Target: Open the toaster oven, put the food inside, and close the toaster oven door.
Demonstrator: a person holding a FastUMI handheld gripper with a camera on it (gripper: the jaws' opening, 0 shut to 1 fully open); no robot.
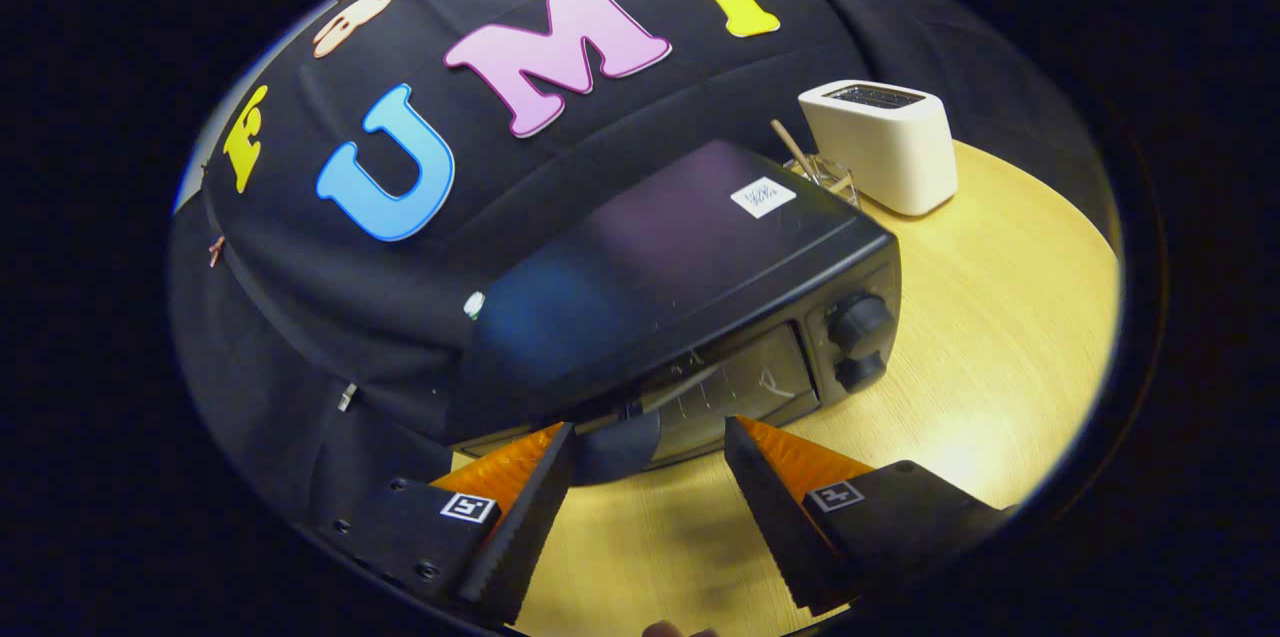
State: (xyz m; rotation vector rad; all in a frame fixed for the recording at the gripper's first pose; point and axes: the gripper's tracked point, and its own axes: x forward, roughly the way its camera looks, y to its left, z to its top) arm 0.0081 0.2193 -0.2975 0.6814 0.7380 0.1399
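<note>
We see fingers (648,437) wide open, holding nothing, at the toaster oven (690,307) door; its left end is hidden. Toaster (885,147) far right on counter (1000,337).

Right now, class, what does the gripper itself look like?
The gripper has two wedge-shaped fingers tapering to points, with ridged inner faces. Each sits on a black block bearing a small square black-and-white marker. Screws dot the left block.

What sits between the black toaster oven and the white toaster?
In the gripper view, a clear glass holding a wooden stick stands between the toaster oven and the toaster.
</note>
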